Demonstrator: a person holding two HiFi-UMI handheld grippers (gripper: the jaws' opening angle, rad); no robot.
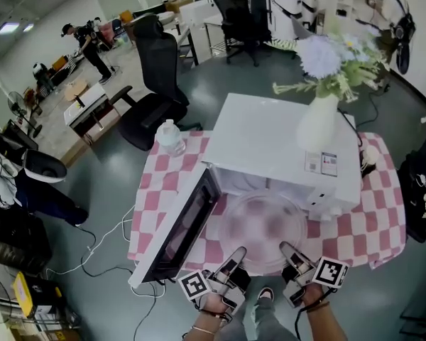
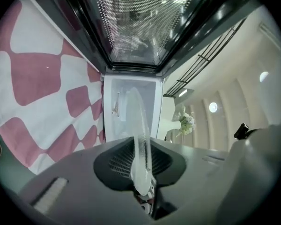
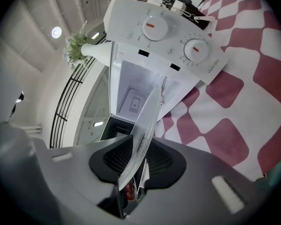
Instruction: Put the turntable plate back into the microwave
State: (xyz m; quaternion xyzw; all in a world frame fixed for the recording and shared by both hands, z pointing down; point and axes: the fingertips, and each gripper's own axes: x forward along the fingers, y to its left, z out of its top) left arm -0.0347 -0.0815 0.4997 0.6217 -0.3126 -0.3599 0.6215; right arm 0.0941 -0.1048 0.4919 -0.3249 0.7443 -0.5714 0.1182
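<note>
Two hand-held tools sit nearest, at the bottom of the head view: the left gripper and the right gripper, side by side and near each other. Each is clamped on the near rim of a clear round glass turntable plate.

Only the head view shows the plate as a full disc. It is held roughly level above a pink-and-white checked tablecloth, reaching away from the jaws. Its far rim is at the mouth of a white microwave, and most of the disc is outside. Whether the rim has passed the opening cannot be told.

Each gripper view shows the plate only edge-on, as a thin glass blade pinched between that gripper's two dark pads.

The left gripper view alone shows the inner face of the microwave's black-framed door, swung open on the left, with its dotted mesh window. Beyond the plate edge lies the pale open cavity.

The right gripper view alone shows the control panel with two round dials marked in orange.

Farther off, a white vase of pale flowers stands on top of the microwave. A clear plastic bottle stands at the far left of the tablecloth, with a black office chair behind it.
</note>
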